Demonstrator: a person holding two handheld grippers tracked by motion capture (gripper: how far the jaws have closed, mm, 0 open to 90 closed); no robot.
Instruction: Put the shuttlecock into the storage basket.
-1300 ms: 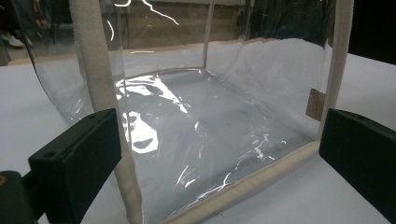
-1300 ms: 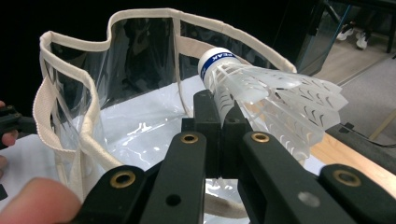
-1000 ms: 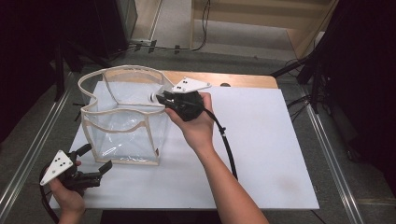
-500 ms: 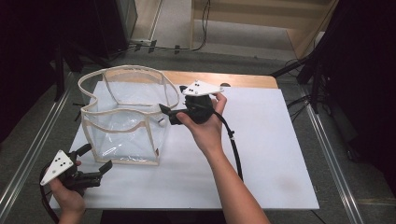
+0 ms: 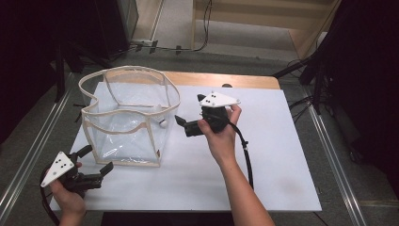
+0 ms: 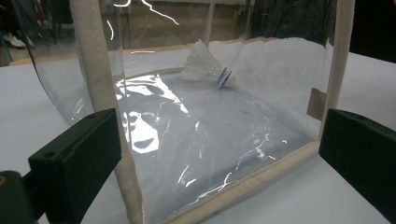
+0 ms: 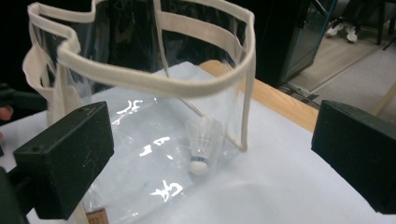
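On the white table (image 5: 263, 155), the right gripper (image 5: 184, 126), jaws just opened and empty, faced the bag (image 5: 127, 117) holding the shuttlecock (image 7: 201, 144); the left gripper (image 5: 96, 162) gaped beside it.

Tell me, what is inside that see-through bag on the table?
A single white shuttlecock lies on the bottom of the clear bag, near a corner. The walls are transparent, so little is hidden, though glare blurs parts of the floor.
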